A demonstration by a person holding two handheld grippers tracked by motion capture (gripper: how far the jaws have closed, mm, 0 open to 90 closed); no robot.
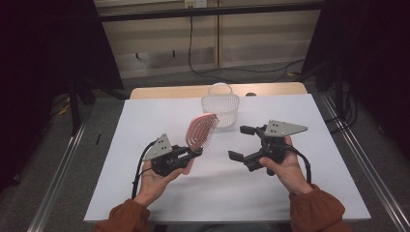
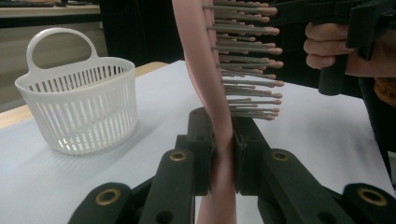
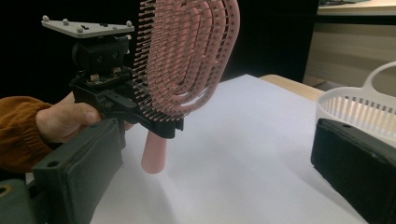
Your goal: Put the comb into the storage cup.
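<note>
A pink hairbrush [image 1: 201, 131] with an open looped head stands tilted above the white table, its head up toward the back. My left gripper [image 1: 193, 153] is shut on its neck, just below the bristles. In the left gripper view both pads press the pink stem [image 2: 223, 154], and the bristles [image 2: 247, 60] point right. The right gripper view shows the brush [image 3: 187, 56] with its round handle end [image 3: 154, 158] hanging below the left gripper [image 3: 154, 119]. My right gripper [image 1: 241, 142] is open wide to the right of the brush, nothing between its jaws [image 3: 217, 163].
A white slotted plastic basket [image 1: 220, 108] with a loop handle stands at the back middle of the table [image 1: 145, 125], behind the brush. It also appears as the basket [image 2: 79, 107] and the basket [image 3: 364, 102]. Black frame posts flank the table.
</note>
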